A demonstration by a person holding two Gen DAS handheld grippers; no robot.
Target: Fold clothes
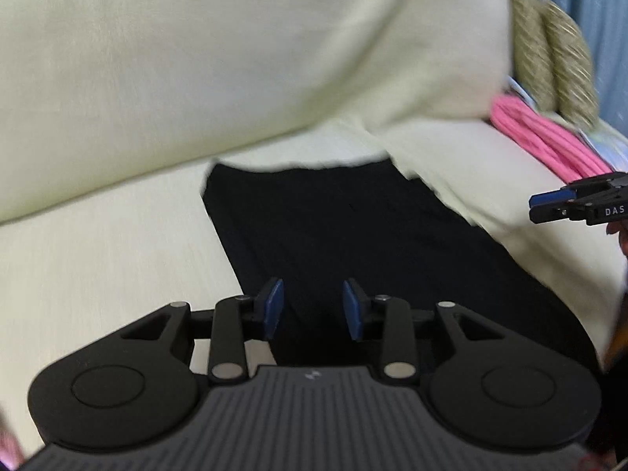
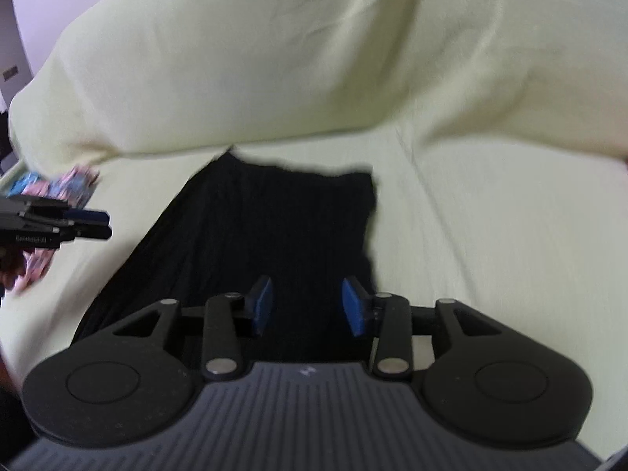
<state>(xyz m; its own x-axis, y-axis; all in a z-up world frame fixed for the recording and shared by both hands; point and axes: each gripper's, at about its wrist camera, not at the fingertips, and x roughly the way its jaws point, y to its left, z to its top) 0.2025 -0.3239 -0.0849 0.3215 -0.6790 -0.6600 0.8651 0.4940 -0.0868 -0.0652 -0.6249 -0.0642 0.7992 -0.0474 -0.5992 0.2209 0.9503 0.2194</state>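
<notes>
A: Soft, even indoor light in both views; no glare, and only faint shadow in the folds of the pale cover (image 1: 196,78).

B: Sharpness?

A: Poor. The cover's edges smear with motion blur, and the black garment (image 2: 274,227) is so dark its weave hardly shows.

B: Edges?

A: Fisheye bending, with black corners in both views.

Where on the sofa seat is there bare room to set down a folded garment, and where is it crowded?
Free: the pale seat left of the black garment, and the seat right of it in the right view. Crowded: the pink bundle and olive rolls at the right end, and printed fabric at the left.
</notes>
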